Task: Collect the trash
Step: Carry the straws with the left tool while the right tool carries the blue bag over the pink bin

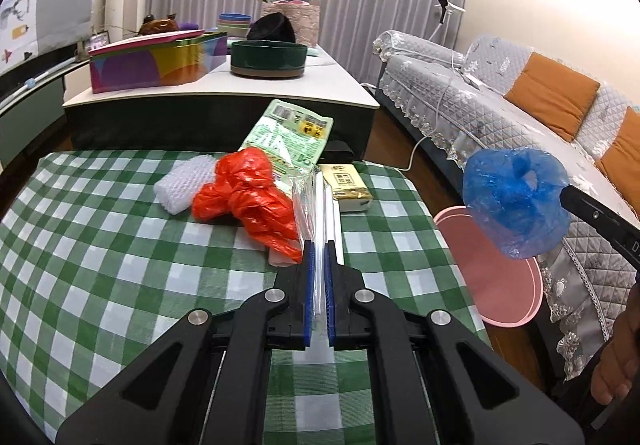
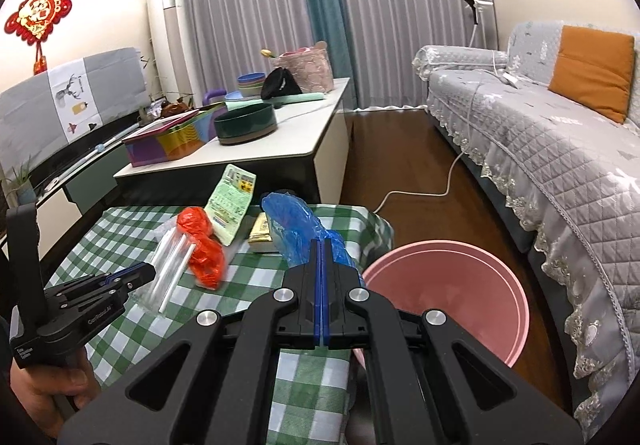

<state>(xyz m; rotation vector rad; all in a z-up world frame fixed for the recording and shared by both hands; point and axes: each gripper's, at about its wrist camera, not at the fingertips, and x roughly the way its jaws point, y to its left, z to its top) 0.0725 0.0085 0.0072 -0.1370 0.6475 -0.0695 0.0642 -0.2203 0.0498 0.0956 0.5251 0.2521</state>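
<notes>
My left gripper [image 1: 319,245] is shut on a clear plastic wrapper [image 1: 320,201] with white straws in it, low over the green checked table [image 1: 120,245]. It also shows in the right wrist view [image 2: 168,269]. My right gripper [image 2: 322,243] is shut on a crumpled blue plastic bag [image 2: 296,229] and holds it in the air near the table's right edge; the bag also shows in the left wrist view [image 1: 516,201]. A pink bin [image 2: 448,293] stands on the floor right of the table. A red plastic bag [image 1: 248,197] lies on the table.
Bubble wrap [image 1: 184,185], a green printed packet [image 1: 288,141] and a tissue pack [image 1: 348,185] lie on the table. A white counter [image 1: 320,85] with boxes and bowls stands behind. A grey sofa [image 2: 560,165] runs along the right, with a cable [image 2: 420,193] on the floor.
</notes>
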